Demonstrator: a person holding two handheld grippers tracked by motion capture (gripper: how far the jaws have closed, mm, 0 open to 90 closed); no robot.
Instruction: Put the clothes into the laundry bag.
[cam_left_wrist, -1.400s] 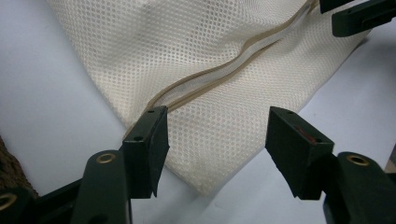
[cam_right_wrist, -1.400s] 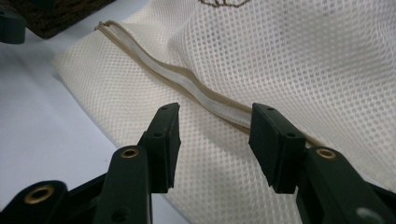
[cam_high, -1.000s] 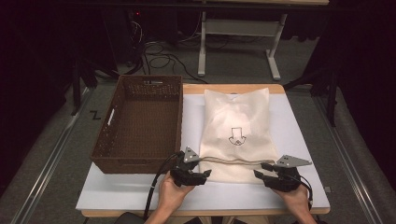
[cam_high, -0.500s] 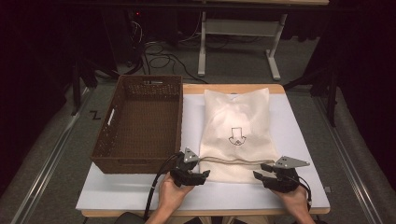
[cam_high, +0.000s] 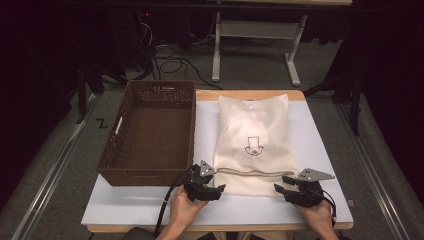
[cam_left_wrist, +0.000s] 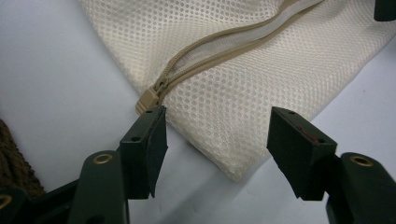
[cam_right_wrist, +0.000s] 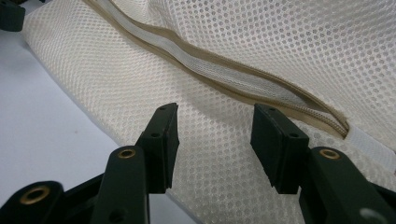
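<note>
Mesh laundry bag (cam_high: 252, 142) lies flat on the table (cam_high: 320, 150), right of the basket (cam_high: 150, 132). Both tools gape at its near corners, left tool (cam_left_wrist: 217, 135), right tool (cam_right_wrist: 215, 140), clamping nothing. Soft, light, floppy: pinch the near hem below the zipper (cam_left_wrist: 224, 49).

I see one mesh bag (cam_high: 252, 142), one brown basket (cam_high: 150, 132), one table (cam_high: 320, 145), and two tools: left tool (cam_high: 216, 190), right tool (cam_high: 281, 191).

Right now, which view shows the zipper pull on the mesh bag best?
The left gripper view: the tan zipper pull sits close and sharp at the mesh bag corner. The right gripper view gives the open zipper track; the high view gives it as a thin line.
</note>
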